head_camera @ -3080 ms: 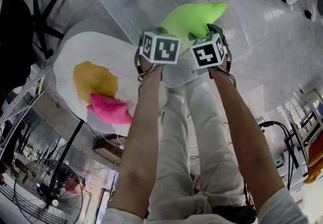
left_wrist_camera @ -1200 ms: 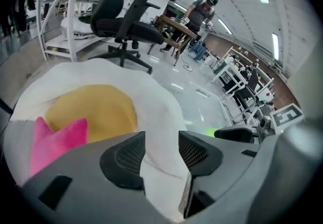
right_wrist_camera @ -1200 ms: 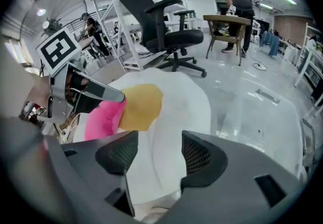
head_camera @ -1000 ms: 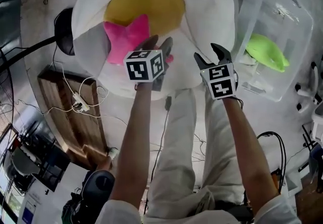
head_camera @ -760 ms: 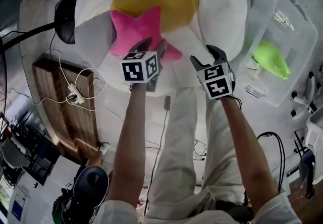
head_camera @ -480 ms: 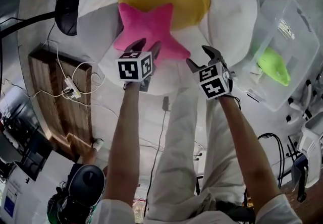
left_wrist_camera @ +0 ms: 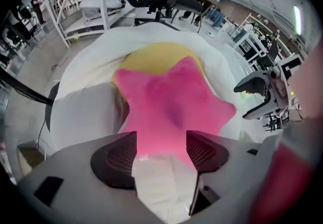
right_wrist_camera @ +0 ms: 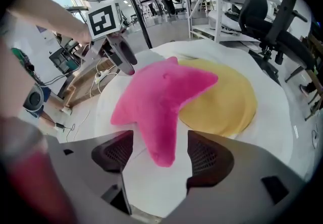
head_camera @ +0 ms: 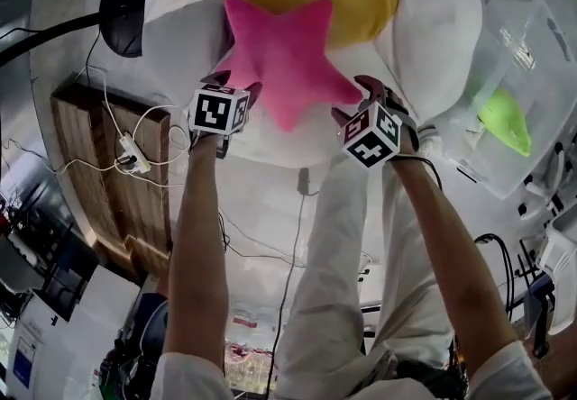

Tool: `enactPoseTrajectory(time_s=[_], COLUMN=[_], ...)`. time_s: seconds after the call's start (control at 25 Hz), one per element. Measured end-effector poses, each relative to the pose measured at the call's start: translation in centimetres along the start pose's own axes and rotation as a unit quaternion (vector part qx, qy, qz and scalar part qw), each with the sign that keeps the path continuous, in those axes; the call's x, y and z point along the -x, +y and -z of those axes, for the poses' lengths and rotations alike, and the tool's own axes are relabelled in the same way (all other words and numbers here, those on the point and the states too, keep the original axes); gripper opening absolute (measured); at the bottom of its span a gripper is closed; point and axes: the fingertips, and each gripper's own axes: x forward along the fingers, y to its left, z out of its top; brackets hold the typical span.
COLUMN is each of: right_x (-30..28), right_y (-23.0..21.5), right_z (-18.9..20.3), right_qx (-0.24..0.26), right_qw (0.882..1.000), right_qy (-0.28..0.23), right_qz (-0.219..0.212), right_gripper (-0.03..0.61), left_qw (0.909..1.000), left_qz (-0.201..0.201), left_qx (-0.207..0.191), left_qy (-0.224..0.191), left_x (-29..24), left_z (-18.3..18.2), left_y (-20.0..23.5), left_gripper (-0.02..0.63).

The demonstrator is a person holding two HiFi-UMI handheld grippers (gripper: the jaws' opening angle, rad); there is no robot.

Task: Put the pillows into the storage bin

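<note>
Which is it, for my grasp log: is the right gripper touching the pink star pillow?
Apart. Right gripper view: the right gripper, jaws just opened wider, straddles a tip of the pink star pillow, white cushion showing either side.

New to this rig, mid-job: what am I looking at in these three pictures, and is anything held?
No robot arm: a person holds a two-jaw claw in each hand. The head view looks down from the person's head; each gripper view rides on its claw. Below lies a large white cushion with a yellow centre, and on it the pink star pillow. A green pillow is already in the clear storage bin. The left claw and right claw have just been opening; a star arm stands between each pair of jaws, unpressed, so nothing is held.
</note>
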Motion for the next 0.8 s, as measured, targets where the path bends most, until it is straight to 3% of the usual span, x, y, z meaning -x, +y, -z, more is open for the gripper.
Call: enactPoseTrajectory(time_s=[0.12, 0.32, 0.48, 0.68, 0.8], right_x=[-1.6, -3.6, -5.0, -6.7, -7.3], right_y=[0.4, -0.1, 0.1, -0.6, -0.8], right_z=[0.6, 1.1, 0.9, 1.6, 2.3], right_qx=[0.001, -0.003, 0.005, -0.003, -0.002], right_qw=[1.000, 1.000, 1.000, 1.000, 1.000], right_qy=[0.013, 0.022, 0.024, 0.023, 0.027], right_qz=[-0.005, -0.005, -0.011, -0.014, -0.015], right_gripper=[0.350, 0.350, 0.350, 0.356, 0.343], left_qw=[0.9977, 0.9828, 0.9671, 0.9407, 0.9317], left_qz=[-0.020, -0.041, -0.054, -0.079, -0.064], left_qx=[-0.038, -0.120, -0.183, -0.270, -0.296], left_qy=[0.053, 0.134, 0.169, 0.190, 0.201], left_x=[-1.0, -3.2, -5.1, -8.0, -9.3], left_z=[2.3, 4.9, 5.5, 4.9, 4.7], left_y=[2.3, 4.2, 5.1, 5.5, 5.0], left_gripper=[0.343, 0.378, 0.396, 0.551, 0.558])
